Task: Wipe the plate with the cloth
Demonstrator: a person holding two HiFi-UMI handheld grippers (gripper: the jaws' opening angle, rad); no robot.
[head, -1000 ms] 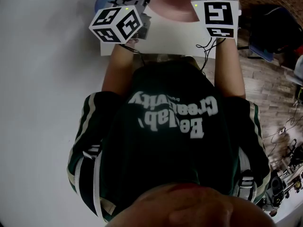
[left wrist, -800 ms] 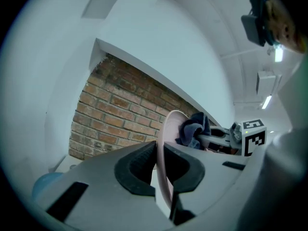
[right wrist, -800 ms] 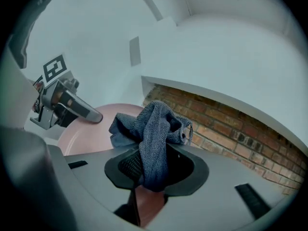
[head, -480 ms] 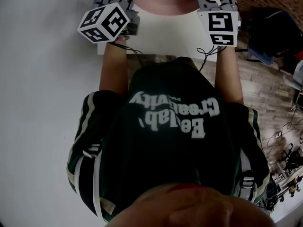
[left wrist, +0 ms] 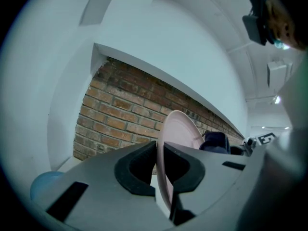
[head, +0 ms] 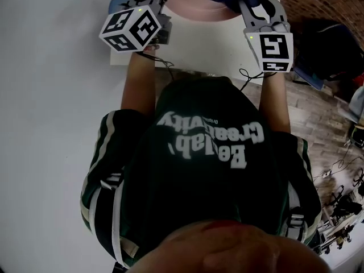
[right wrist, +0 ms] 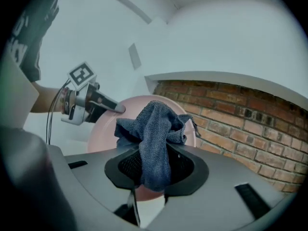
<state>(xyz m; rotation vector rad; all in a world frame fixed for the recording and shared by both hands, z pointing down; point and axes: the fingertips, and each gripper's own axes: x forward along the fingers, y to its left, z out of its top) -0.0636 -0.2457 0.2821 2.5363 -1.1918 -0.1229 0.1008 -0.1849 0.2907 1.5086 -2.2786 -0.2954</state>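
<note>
Only the gripper views show jaws clamping plate (left wrist: 180, 129) rim and cloth (right wrist: 154, 138)

We wear a dark green short-sleeved jersey (head: 205, 152) with white lettering and white-striped sleeves (head: 106, 147). Our grey plastic left gripper (left wrist: 159, 165) and right gripper (right wrist: 154, 171) have black-padded jaws, each bears a white cube with black square markers (head: 131, 28), and thin black cables (head: 245, 73) hang at our wrists.
</note>
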